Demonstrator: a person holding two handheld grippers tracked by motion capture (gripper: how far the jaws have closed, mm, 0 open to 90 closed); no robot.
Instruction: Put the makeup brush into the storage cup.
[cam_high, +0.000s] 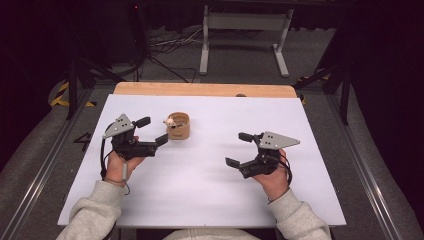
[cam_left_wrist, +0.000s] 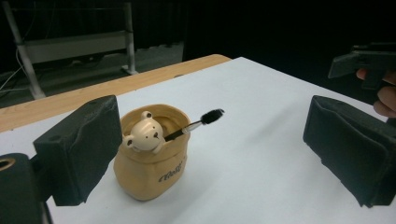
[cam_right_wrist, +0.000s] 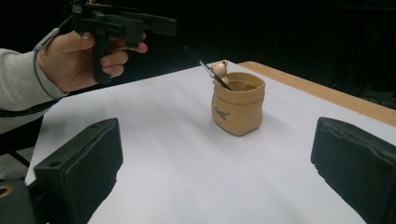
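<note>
Brush (cam_left_wrist: 201, 121) handle hidden inside pot (cam_left_wrist: 152, 172); lettering probably unreadable.

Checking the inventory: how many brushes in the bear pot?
1. The brush leans in the tan bear pot on the white table, bristle end sticking out past the rim. Others could sit hidden inside.

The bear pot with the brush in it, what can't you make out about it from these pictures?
- Brush lower handle: hidden inside the bear pot, both gripper views.
- Lettering on the pot: too small and blurred to read, both gripper views.
- Brush in the high view: too small to make out.
</note>
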